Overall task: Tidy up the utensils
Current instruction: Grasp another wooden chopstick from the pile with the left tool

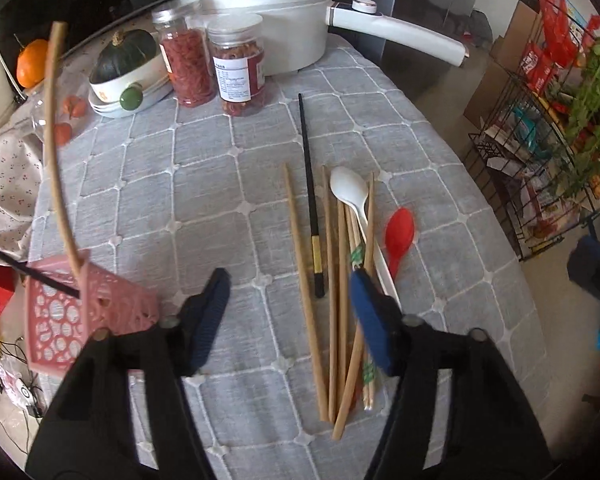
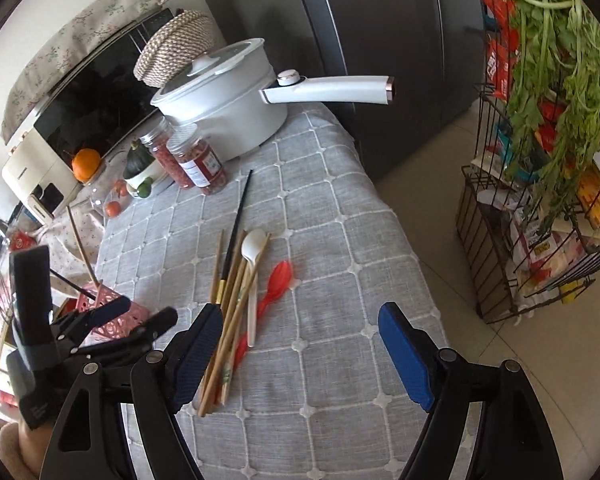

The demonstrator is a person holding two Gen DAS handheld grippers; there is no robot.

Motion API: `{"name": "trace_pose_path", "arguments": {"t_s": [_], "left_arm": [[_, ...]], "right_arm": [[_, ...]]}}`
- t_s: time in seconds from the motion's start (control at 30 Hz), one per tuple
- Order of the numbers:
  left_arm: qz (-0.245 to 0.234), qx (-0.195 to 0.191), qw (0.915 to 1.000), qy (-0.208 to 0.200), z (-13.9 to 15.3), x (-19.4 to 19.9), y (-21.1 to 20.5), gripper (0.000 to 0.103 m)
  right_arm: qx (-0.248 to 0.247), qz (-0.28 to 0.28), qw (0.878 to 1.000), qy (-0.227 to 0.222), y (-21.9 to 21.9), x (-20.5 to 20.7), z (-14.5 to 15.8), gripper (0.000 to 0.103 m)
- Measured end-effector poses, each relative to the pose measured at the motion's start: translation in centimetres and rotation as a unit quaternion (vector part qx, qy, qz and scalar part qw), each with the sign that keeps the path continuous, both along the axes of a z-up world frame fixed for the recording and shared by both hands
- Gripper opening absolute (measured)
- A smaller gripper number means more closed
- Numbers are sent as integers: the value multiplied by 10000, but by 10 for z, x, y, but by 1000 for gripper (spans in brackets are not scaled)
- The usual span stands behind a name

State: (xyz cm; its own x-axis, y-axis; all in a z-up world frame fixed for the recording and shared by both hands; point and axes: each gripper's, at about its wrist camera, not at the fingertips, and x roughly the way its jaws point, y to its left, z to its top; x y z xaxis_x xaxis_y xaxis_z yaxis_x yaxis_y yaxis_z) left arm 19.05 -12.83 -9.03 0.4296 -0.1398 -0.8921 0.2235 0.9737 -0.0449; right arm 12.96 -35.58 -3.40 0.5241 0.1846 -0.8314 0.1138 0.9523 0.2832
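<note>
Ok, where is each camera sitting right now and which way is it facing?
Left wrist: on the left hand-held gripper, angled down at the table; jaws open over the wooden chopsticks, pink basket to its left.
Right wrist: on the right hand-held gripper, angled down along the table toward the white pot; jaws open, the left hand-held gripper at lower left.
Shared: chopsticks, white spoon, red spoon, black chopstick, jars, pot, basket.
</note>
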Motion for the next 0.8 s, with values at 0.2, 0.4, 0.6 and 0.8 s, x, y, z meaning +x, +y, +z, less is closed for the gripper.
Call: {"name": "trace_pose_path", "arguments": {"t_s": [0.2, 0.4, 0.6, 0.8], "left_arm": [[489, -456, 9967, 450, -34, 31, 2, 21], [655, -760, 9935, 532, -52, 41, 1, 20], [667, -744, 9937, 511, -59, 45, 0, 7], [101, -631, 9979, 123, -30, 19, -7, 7]], "right_arm": [[-64, -67, 9996, 266, -10, 7, -16, 81], [-57, -29, 9993, 358, -7, 10, -21, 81], [-111, 1, 9991, 400, -1, 14, -23, 81], [-137, -16, 9988, 465, 2, 19, -25, 81]]}}
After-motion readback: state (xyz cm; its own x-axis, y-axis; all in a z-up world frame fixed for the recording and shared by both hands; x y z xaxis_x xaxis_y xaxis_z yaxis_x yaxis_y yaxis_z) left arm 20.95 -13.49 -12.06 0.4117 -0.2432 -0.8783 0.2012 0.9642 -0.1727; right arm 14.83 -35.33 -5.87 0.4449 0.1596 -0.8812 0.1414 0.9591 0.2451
